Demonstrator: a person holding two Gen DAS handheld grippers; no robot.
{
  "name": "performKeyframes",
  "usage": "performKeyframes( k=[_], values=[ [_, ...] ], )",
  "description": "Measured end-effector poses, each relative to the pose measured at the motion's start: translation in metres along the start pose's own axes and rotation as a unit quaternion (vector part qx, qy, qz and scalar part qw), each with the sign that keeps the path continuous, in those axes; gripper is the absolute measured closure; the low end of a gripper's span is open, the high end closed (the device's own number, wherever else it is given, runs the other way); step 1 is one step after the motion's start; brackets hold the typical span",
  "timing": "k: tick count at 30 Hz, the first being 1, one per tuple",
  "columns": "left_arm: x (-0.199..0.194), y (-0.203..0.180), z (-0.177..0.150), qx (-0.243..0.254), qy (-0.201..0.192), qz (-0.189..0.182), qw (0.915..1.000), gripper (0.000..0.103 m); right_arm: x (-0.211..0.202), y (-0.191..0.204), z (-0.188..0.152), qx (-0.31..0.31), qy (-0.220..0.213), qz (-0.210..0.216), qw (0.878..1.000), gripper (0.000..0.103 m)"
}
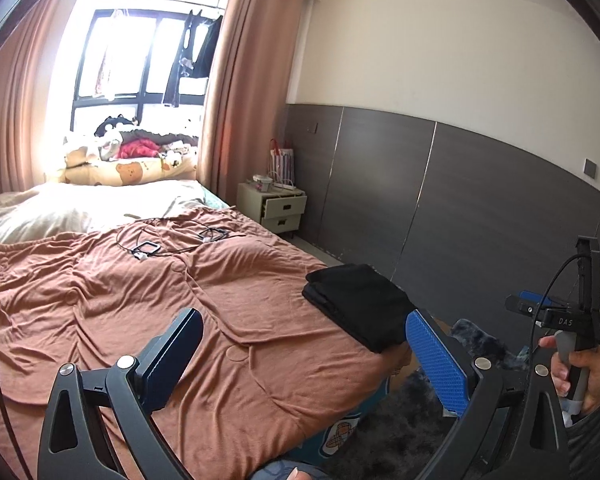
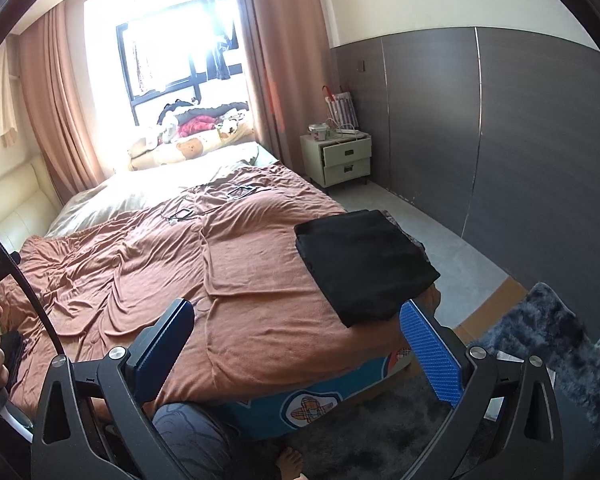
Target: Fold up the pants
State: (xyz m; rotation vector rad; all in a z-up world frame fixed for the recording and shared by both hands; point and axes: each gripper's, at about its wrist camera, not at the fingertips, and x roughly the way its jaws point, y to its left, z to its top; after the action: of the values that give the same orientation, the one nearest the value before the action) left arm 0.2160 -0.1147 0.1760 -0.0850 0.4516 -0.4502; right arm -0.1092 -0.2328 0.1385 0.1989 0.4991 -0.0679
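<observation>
Trousers, black cloth, folded flat (image 2: 364,262), lie ahead-right of both empty, spread tongs (image 1: 304,358) (image 2: 296,350); folding appears complete.

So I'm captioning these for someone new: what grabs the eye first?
The folded black pants lie at the near right corner of the bed, dark against the rust-brown blanket. Behind, the bright window glares between pink curtains. Both grippers' jaws stand open and empty, over the bed's foot.

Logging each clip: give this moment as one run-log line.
pants: folded, bed corner | left gripper: open, empty | right gripper: open, empty
</observation>
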Motion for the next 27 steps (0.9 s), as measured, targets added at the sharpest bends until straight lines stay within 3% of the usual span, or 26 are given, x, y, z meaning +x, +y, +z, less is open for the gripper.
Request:
performKeyframes(
  k=[12,23,27],
  values=[
    [-0.061,0.020,-0.059,-0.007,-0.021,0.050,0.9985,0.001,-0.019,0.033,-0.065,-0.005,-0.022,-0.005,1.000,0.000],
    [-0.118,0.037,-0.103,-0.017,-0.040,0.118,0.9921,0.001,-0.016,0.061,-0.102,-0.016,-0.033,0.017,0.999,0.000],
    [-0.128,0.045,-0.120,-0.029,-0.038,0.126,0.9909,0.001,-0.015,0.067,-0.115,-0.016,-0.034,0.024,0.999,0.000]
  ],
)
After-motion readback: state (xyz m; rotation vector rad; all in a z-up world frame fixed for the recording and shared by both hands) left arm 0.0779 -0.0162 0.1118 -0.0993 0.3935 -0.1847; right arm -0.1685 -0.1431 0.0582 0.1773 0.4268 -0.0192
